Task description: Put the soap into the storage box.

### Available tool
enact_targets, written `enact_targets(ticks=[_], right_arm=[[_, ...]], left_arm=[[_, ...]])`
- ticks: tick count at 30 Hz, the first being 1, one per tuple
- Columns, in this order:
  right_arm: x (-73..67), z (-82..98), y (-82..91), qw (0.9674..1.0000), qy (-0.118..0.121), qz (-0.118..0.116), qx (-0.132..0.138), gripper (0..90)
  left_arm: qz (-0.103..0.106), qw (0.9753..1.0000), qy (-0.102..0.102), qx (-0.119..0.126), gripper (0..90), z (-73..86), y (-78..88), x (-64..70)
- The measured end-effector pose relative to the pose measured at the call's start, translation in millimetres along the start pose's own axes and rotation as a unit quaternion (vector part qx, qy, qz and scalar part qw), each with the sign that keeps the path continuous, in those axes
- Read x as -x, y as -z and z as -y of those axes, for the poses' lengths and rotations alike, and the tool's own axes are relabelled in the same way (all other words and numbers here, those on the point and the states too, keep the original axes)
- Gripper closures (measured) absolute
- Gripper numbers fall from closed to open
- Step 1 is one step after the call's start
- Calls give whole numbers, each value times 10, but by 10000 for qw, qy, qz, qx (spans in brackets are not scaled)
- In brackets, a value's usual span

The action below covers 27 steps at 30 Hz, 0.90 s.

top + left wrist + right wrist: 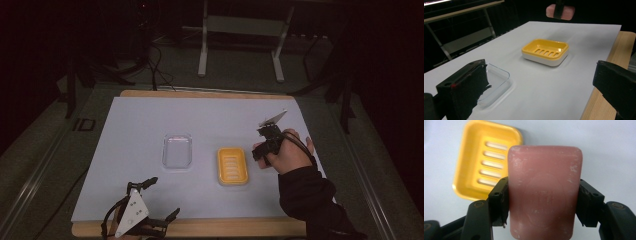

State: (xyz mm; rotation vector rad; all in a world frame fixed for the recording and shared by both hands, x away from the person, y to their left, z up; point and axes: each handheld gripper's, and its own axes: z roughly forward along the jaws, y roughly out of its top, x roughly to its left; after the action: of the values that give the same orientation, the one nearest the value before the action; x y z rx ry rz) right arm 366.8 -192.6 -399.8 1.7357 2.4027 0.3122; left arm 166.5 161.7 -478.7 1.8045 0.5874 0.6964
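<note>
Pink soap [545, 195] is clamped across its width in the right tool [541, 202], the yellow dish [486, 160] lying just left below; the left tool [150, 200] is held apart, idle

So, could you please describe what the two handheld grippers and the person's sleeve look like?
Both are black two-jaw tools. The left gripper carries a pale grey three-cornered plate dotted with small holes, and black cables loop from its body. The right gripper bears a similar grey plate, with a black cable trailing over the right hand. The person wears a dark long sleeve.
</note>
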Motion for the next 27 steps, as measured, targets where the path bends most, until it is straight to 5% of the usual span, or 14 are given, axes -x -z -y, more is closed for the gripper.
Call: enact_targets(ticks=[8,12,19,27], right_arm=[[-279,-71,19,10000,73,37,26,378],[-403,-96,-35,9998,124,-164,-19,379],[-570,-118,-183,9987,-69,-513,-43,379],[-681,-102,-456,9979,-277,-581,-117,379]], left_arm=[[-9,10000,-1,9,4,-1,2,0],[-4,10000,-6,10,4,-1,4,3],[-8,10000,-7,32,4,-3,9,0],[-4,10000,-20,42,4,-4,15,2]])
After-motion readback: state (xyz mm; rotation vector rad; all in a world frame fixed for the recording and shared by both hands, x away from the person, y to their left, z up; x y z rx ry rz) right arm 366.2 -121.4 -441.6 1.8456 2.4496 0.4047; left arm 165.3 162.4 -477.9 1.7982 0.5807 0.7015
